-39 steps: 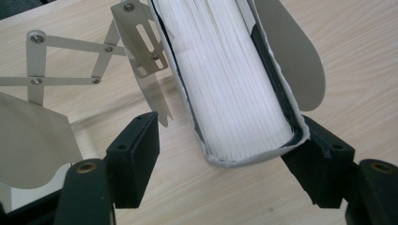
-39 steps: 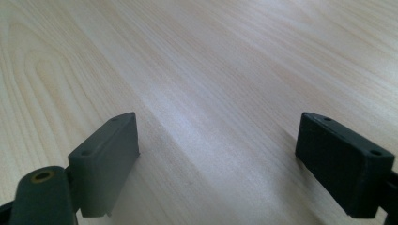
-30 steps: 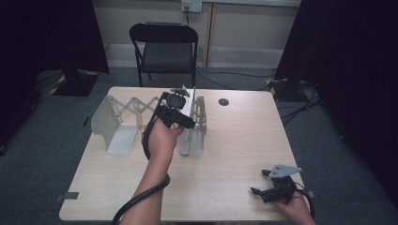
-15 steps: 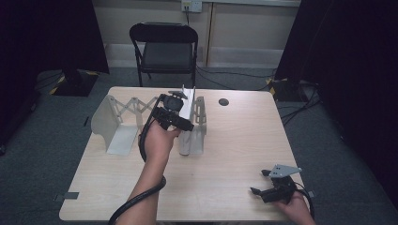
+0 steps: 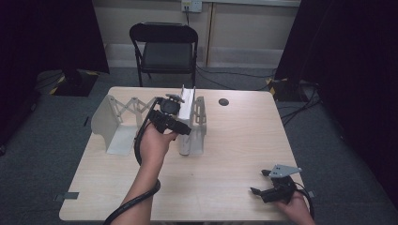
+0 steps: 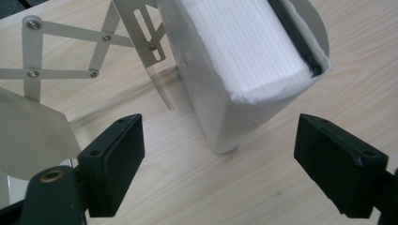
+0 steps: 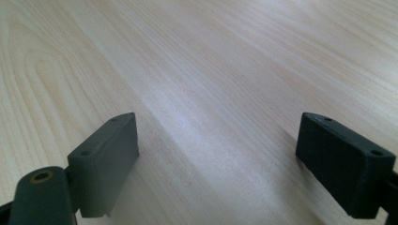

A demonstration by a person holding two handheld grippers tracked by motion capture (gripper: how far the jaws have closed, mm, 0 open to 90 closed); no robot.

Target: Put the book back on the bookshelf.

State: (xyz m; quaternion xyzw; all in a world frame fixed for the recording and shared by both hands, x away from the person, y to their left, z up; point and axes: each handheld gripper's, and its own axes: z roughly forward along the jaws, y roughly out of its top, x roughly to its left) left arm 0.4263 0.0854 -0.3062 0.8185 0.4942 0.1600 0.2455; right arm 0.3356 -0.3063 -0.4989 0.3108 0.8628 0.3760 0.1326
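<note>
A white book (image 5: 188, 100) stands upright in a metal scissor-fold book rack (image 5: 123, 111) on the far left half of the table. Close up, the book's (image 6: 253, 51) lower corner sits just ahead of my left gripper (image 6: 220, 129), in line with the gap, and neither pad touches it. Those jaws have just been opening and stand wide apart. From above, the left gripper (image 5: 182, 129) is at the book's near side. My right gripper (image 5: 257, 185) rests open at the near right of the table, with bare wood between its pads (image 7: 105, 159).
The rack's folding links (image 6: 61, 75) and end plate (image 5: 102, 123) stretch left of the book. A small black round disc (image 5: 223, 101) lies on the table right of the rack. A black folding chair (image 5: 164, 49) stands behind the table, with cables on the floor.
The left hand has drawn back slightly toward the near side, away from the book, which stays standing in the rack. The right hand has kept still.
</note>
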